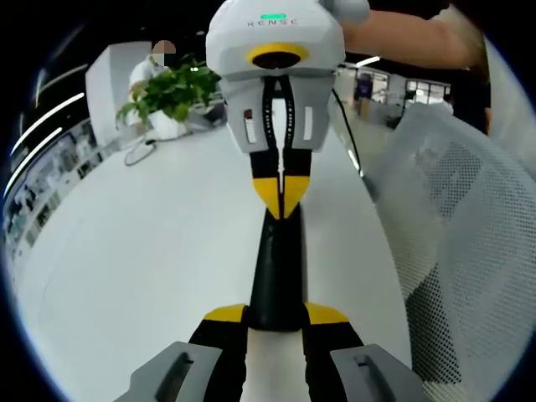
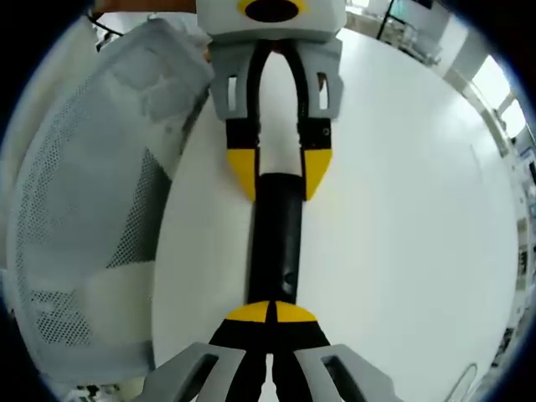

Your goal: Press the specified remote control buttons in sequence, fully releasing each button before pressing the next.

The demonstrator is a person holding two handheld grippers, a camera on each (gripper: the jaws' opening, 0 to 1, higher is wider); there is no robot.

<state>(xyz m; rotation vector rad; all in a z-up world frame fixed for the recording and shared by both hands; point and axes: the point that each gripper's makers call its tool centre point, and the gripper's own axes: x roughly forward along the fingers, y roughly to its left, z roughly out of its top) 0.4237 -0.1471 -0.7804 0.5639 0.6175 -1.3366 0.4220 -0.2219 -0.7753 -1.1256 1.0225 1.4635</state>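
Observation:
A long black remote [image 1: 278, 268] lies lengthwise on the white table [image 1: 142, 260], between two grippers that face each other. My left gripper [image 1: 276, 315] holds one end, its yellow-tipped jaws closed against the remote's two sides; in the right gripper view this gripper [image 2: 279, 172] comes in from the top, clamped on the remote [image 2: 276, 239]. My right gripper [image 2: 273, 312] is shut with its tips together, resting on top of the remote's other end. In the left gripper view it [image 1: 280, 191] points down onto that end. The buttons are hidden.
A white mesh chair back [image 1: 456, 234] stands close along one table edge, also seen in the right gripper view [image 2: 92, 209]. A potted green plant [image 1: 172, 88] and a cable [image 1: 138, 152] sit at the far end. A person's arm [image 1: 410, 38] reaches in behind the right gripper.

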